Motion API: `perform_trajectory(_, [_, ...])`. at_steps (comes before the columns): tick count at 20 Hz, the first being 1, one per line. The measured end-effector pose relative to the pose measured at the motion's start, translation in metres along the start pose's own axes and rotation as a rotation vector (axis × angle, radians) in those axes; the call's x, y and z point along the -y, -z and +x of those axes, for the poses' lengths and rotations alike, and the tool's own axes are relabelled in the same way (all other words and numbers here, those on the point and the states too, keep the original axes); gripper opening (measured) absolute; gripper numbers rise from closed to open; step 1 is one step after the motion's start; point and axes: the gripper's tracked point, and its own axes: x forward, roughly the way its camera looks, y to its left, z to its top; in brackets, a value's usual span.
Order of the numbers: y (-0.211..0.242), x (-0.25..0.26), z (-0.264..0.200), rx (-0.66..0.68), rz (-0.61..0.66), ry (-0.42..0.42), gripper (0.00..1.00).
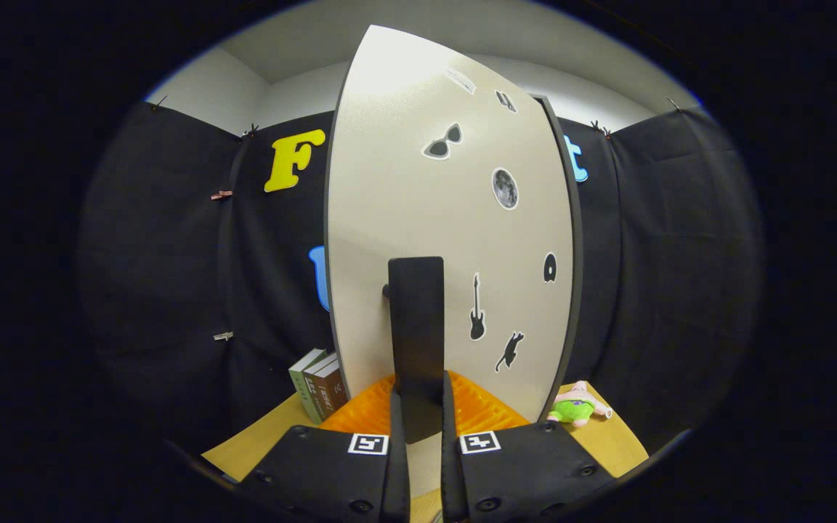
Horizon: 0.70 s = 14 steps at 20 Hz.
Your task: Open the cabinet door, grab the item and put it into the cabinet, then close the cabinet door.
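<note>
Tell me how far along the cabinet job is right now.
Early or late stage, hard to say which. The claw is closed on the dark upright handle of the pale sticker-covered cabinet door. The pink and green plush toy lies on the wooden tabletop beside the cabinet, so placing it inside and closing up remain.

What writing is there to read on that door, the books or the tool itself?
books: print on the spines, too small and blurred to read.
cabinet door: its stickers are pictures only (sunglasses, moon, guitar, cat), no words.
gripper, fingers shut on the door's handle: two square coded markers, no letters or numbers.
</note>
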Motion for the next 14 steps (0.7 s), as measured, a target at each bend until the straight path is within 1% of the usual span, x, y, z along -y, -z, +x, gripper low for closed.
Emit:
perform_trajectory(5, [0.000,0.011,-0.007,0.003,0.008,0.048,0.20])
perform_trajectory(10, [-0.001,0.027,-0.012,0.005,0.016,0.116,0.20])
perform_trajectory(11, [-0.002,0.028,-0.013,0.008,0.026,0.133,0.15])
perform_trajectory(14, [-0.002,0.038,-0.016,0.014,0.022,0.181,0.15])
